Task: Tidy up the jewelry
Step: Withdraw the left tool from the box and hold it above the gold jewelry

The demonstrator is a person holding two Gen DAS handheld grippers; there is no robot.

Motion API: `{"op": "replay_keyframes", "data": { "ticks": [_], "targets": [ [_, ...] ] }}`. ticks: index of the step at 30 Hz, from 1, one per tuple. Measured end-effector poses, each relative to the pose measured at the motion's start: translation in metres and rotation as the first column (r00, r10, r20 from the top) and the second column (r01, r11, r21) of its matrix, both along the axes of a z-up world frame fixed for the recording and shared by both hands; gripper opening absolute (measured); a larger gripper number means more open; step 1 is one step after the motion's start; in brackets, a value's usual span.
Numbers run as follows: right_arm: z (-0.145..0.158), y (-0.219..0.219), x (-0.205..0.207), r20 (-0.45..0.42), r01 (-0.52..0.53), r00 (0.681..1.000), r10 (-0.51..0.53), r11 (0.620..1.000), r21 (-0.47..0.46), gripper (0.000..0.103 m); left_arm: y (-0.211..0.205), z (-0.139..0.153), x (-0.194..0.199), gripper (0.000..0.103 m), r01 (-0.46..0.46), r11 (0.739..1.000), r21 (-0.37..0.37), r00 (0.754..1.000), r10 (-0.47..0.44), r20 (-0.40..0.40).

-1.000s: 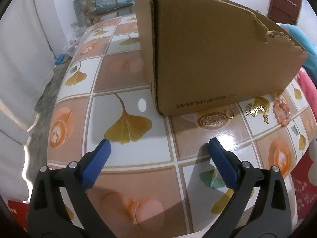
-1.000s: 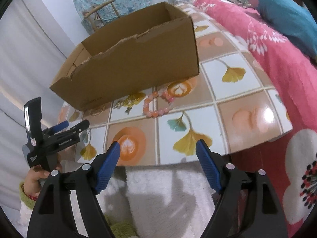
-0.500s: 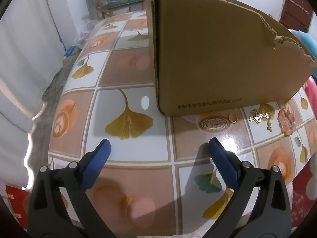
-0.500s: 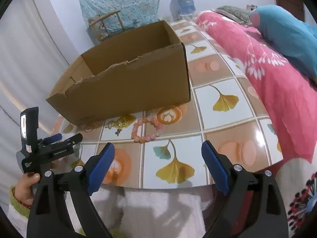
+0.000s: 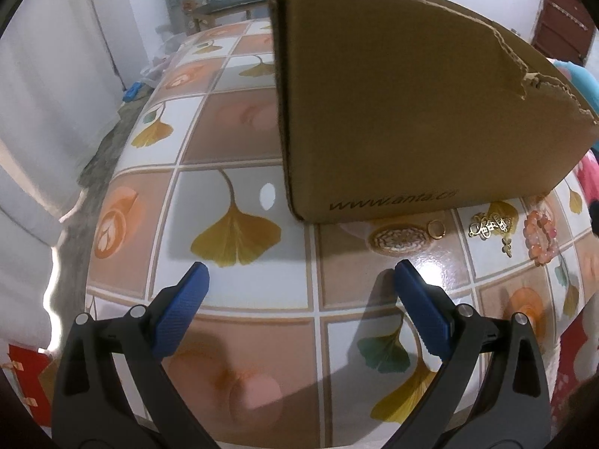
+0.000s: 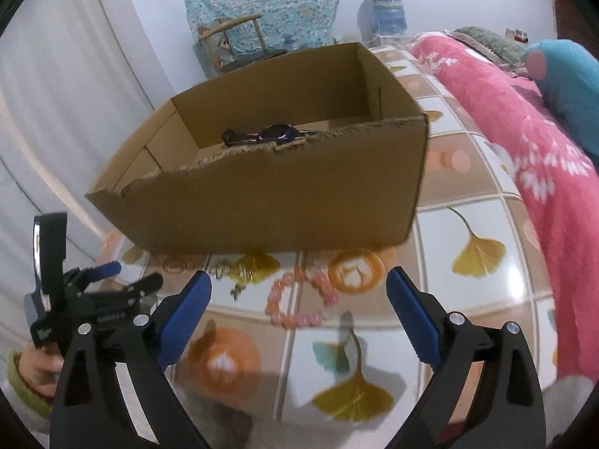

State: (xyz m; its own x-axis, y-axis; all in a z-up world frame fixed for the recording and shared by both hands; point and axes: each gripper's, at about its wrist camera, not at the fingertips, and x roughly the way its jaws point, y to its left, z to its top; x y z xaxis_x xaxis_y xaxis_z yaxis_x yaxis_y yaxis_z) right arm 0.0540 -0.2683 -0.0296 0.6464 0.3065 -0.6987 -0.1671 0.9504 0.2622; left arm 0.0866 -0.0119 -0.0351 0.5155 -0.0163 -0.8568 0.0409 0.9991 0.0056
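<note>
Jewelry lies in a row on the tiled surface (image 5: pixel 239 142), along the front wall of the cardboard box (image 5: pixel 411 112): oval brooch (image 5: pixel 398 238), small gold ring (image 5: pixel 437 229) just beside it, gold filigree piece (image 5: pixel 490 226), then pink bead bracelet (image 6: pixel 299 297) at the right end. All four sit on the surface outside the box, close to its base; I can't tell if any touches the cardboard. Box is open-topped, front rim torn and ragged. From my right camera a dark watch-like item (image 6: pixel 275 134) shows inside on the box floor, partly hidden by the torn rim. My left hand-held gripper (image 5: pixel 299 280) has its jaws wide apart, nothing between the blue pads, and hangs over the surface near the box's left front corner; the brooch is just ahead of the right pad. My right hand-held gripper (image 6: pixel 299 292) has jaws opening, nothing gripped; the bracelet lies on the surface in line with the gap, below and clear of the pads. The right view is slightly blurred. The left unit also shows in the right camera at lower left, my hand (image 6: pixel 35 368) on its handle. A pink floral bed cover (image 6: pixel 524 119) runs along the right side of the surface.
</note>
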Motion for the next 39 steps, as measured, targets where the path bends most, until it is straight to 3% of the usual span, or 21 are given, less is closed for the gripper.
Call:
{"op": "replay_keyframes", "data": {
  "ticks": [5, 11, 22, 31, 39],
  "targets": [
    [-0.006, 0.007, 0.017, -0.021, -0.023, 0.999, 0.024, 0.998, 0.063, 0.092, 0.002, 0.002, 0.004, 0.096, 0.024, 1.000, -0.001, 1.000, -0.024, -0.017],
    [-0.013, 0.021, 0.026, -0.035, -0.092, 0.995, 0.093, 0.995, 0.024, 0.092, 0.000, 0.001, 0.000, 0.096, 0.038, 0.999, -0.002, 0.999, -0.038, 0.008],
    [-0.003, -0.003, 0.022, -0.040, -0.148, 0.988, 0.150, 0.988, 0.039, 0.092, -0.006, 0.003, -0.005, 0.096, 0.029, 1.000, 0.000, 0.999, -0.029, 0.027],
    [0.001, -0.040, 0.016, -0.056, -0.078, 0.995, 0.081, 0.996, 0.053, 0.092, -0.013, 0.003, -0.001, 0.096, 0.057, 0.998, -0.001, 0.998, -0.057, 0.024],
    [0.005, -0.048, -0.008, -0.015, 0.002, 1.000, -0.001, 0.998, 0.060, 0.092, -0.015, 0.004, -0.007, 0.096, 0.072, 0.997, -0.001, 0.996, -0.072, 0.058]
  ]
}}
